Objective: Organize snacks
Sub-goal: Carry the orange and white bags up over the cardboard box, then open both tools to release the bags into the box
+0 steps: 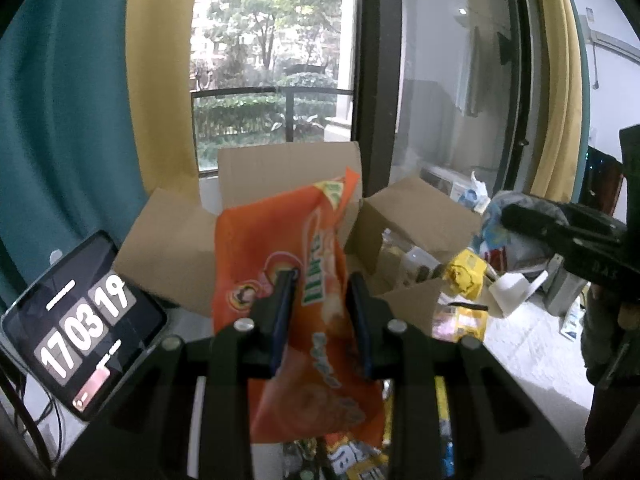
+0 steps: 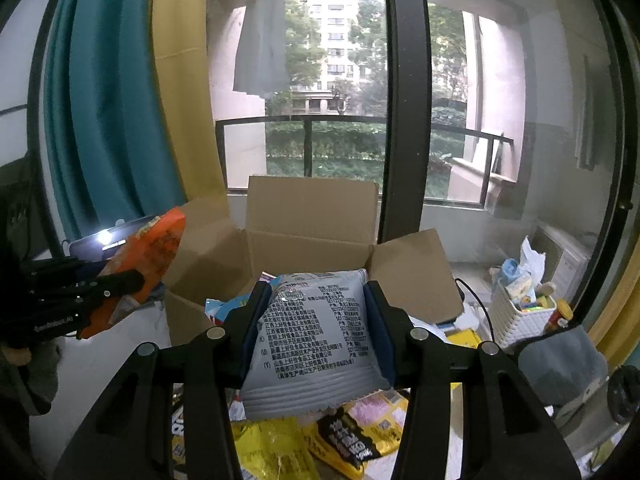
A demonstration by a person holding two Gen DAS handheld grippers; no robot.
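Note:
My left gripper [image 1: 320, 280] is shut on an orange snack bag [image 1: 280, 240], held upright in front of the open cardboard box [image 1: 168, 240]. In the right wrist view the same orange snack bag [image 2: 154, 252] shows at the left, pinched by the left gripper [image 2: 136, 280]. My right gripper [image 2: 318, 292] is shut on a silver snack packet [image 2: 316, 332], printed back up, held just before the cardboard box [image 2: 312, 208]. Seen from the left wrist, the right gripper [image 1: 516, 220] reaches in from the right edge, its packet mostly hidden.
Yellow and black snack packets [image 2: 352, 436] lie on the surface below my grippers. A tablet showing a clock [image 1: 80, 328] leans at the left. A white basket [image 2: 524, 316] with small items stands at the right. Window and curtains rise behind the box.

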